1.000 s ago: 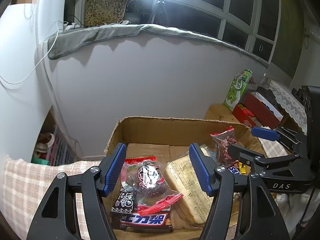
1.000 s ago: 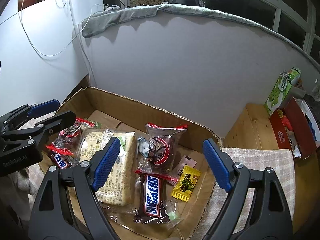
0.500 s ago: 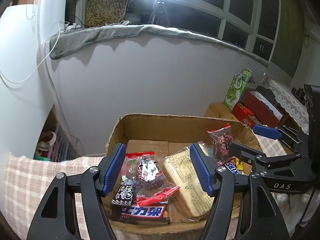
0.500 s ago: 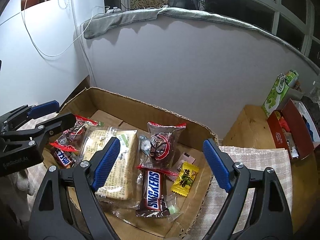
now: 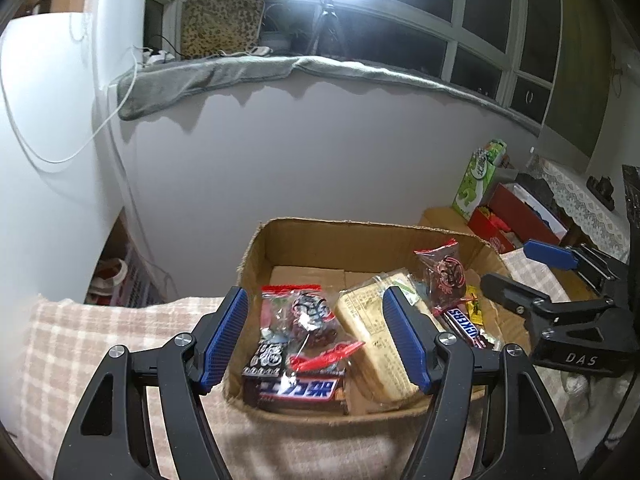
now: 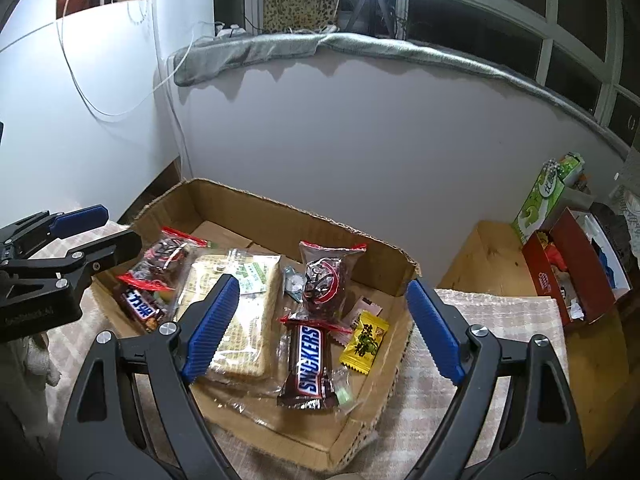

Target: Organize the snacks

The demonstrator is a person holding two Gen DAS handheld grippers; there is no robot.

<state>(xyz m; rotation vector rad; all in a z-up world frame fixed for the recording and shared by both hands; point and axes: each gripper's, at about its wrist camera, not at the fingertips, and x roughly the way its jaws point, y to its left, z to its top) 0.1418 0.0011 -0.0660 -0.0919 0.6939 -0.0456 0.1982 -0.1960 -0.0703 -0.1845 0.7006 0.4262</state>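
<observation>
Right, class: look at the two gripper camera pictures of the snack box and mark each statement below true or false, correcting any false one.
1. Both the left gripper and the right gripper are open and hold nothing. True.
2. The Snickers bar lies on the checked cloth outside the cardboard box. False: it lies inside the cardboard box.
3. The yellow candy lies to the right of the Snickers bar in the right wrist view. True.
4. The cracker pack stands upright against the box wall. False: it lies flat on the box floor.
5. The green carton is inside the cardboard box. False: it stands outside it, off to the right.
</observation>
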